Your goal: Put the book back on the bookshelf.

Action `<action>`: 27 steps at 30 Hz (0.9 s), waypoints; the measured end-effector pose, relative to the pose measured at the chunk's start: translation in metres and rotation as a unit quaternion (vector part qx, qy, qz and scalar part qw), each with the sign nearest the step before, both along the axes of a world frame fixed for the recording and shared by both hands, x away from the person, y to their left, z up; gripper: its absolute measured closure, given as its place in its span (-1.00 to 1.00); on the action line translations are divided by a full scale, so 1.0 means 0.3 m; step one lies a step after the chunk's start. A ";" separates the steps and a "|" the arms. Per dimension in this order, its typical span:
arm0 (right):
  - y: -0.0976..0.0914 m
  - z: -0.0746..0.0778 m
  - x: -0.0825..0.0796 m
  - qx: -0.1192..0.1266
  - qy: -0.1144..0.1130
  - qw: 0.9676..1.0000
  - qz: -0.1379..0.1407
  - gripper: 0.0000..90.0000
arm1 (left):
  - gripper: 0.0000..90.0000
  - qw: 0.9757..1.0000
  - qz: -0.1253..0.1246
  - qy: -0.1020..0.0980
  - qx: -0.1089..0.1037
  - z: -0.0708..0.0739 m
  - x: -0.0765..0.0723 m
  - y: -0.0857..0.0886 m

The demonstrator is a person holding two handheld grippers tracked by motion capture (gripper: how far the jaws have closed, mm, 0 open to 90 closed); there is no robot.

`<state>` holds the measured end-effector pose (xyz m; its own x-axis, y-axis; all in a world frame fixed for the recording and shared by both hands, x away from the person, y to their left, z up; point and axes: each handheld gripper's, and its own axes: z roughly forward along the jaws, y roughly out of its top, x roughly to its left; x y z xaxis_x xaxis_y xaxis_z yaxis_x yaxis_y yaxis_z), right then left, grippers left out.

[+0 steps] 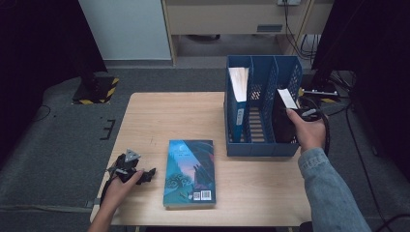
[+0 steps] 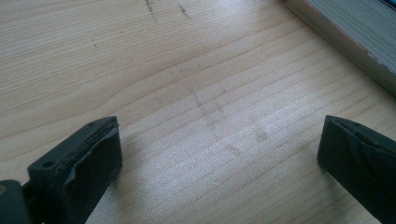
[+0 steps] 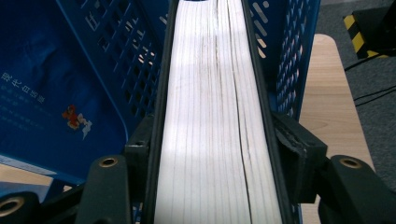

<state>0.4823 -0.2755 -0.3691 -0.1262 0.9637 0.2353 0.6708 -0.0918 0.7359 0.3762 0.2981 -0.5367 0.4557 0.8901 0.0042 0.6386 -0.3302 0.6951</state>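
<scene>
A thick black-covered book [image 1: 285,116] stands pages-up in the right slot of the blue file holder [image 1: 261,150]. My right gripper [image 1: 291,129] straddles it from the near side, under the hand. In the right gripper view the white page block [image 3: 210,116] runs between the two jaws, and my right gripper [image 3: 210,140] has a pad lying against each black cover. My left gripper [image 1: 146,175] rests on the table at the front left. It stands open [image 2: 219,135] over bare wood, just left of a teal book [image 1: 189,171] that lies flat.
A blue book [image 1: 238,84] stands in the holder's left slot, its cover [image 3: 46,93] visible past the mesh divider. The middle slot holds nothing. The teal book's page edge [image 2: 355,32] lies close to the left jaws. The wooden table [image 1: 159,116] ends right of the holder.
</scene>
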 end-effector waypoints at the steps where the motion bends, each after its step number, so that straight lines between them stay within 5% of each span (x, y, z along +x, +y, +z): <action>1: -0.003 -0.002 0.002 0.003 0.000 1.000 0.000 -0.09 | -1.00 1.000 0.000 0.000 0.000 0.000 0.000 0.000; 4: -0.005 -0.002 0.005 0.010 0.006 1.000 -0.003 -0.08 | -1.00 1.000 0.000 0.000 0.000 0.000 0.000 0.000; 15: -0.007 0.026 0.009 -0.042 0.009 0.999 -0.007 0.15 | -1.00 1.000 0.002 0.000 0.000 0.000 0.001 -0.004; 21: -0.043 0.028 0.009 -0.027 0.009 0.999 -0.015 0.17 | -1.00 1.000 0.002 0.000 0.001 0.000 0.001 -0.006; 27: -0.042 0.042 0.018 -0.037 -0.003 0.999 -0.006 0.18 | -1.00 1.000 0.005 0.000 -0.001 0.000 0.001 -0.008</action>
